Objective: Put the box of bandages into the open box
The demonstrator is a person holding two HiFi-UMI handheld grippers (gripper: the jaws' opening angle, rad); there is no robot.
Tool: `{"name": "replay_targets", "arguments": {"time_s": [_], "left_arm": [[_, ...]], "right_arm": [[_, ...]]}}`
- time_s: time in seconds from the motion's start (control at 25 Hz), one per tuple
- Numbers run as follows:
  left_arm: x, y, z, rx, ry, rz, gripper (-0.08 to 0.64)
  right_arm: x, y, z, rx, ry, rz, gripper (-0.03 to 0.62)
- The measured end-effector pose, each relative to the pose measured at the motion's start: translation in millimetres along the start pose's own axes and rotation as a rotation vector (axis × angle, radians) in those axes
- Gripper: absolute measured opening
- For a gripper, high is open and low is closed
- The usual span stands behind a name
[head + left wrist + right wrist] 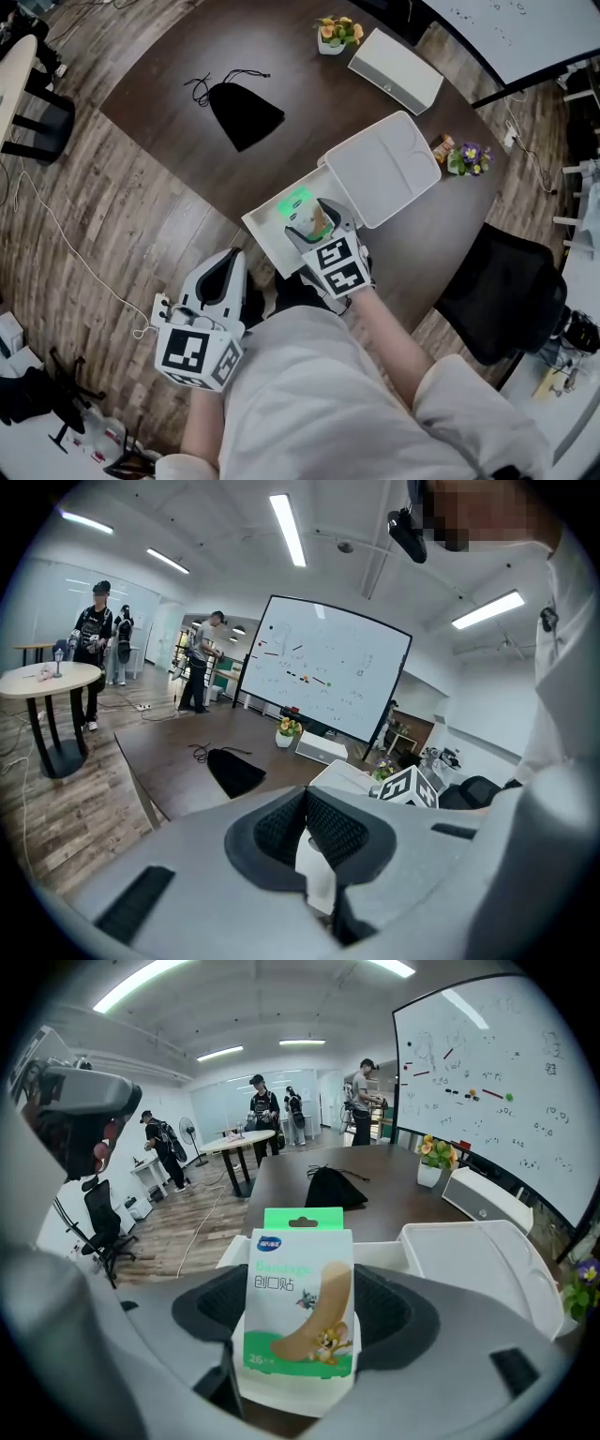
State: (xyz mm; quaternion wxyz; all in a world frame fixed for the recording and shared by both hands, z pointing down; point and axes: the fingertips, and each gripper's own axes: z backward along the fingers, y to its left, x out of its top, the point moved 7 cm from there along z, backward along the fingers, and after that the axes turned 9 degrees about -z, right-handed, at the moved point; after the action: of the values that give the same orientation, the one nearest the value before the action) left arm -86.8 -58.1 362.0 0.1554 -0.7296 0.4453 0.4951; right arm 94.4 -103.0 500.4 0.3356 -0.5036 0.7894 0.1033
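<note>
My right gripper [317, 223] is shut on the box of bandages [300, 1305], a white and green pack with a cartoon plaster on its face. It holds the pack [307, 212] upright over the open white box [270, 236], whose lid [382, 169] lies flipped open to the right. The open box [380, 1252] shows just behind the pack in the right gripper view. My left gripper [223, 274] hangs low at my side, off the table, its jaws closed together with nothing between them [305, 829].
A black drawstring pouch [244, 112] lies on the dark table [169, 75]. A long white box [395, 69] and small flower pots [337, 33] [469, 157] stand at the far side. A black chair [506, 291] stands right. People stand by a round table [47, 679].
</note>
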Motion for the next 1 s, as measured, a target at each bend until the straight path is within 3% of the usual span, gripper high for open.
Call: {"name": "replay_targets", "arguments": {"time_s": [0.6,1.0], "left_arm": [[-7,-9,-12,0.064,0.019,0.044,0.005],[-14,-7,-8,0.085,0.028,0.057,0.003]], "right_arm": [[-19,-12,-26,0.043,0.115,0.073,0.355],[-32,-10,-48,-0.013,0.238,0.163,0.356]]}}
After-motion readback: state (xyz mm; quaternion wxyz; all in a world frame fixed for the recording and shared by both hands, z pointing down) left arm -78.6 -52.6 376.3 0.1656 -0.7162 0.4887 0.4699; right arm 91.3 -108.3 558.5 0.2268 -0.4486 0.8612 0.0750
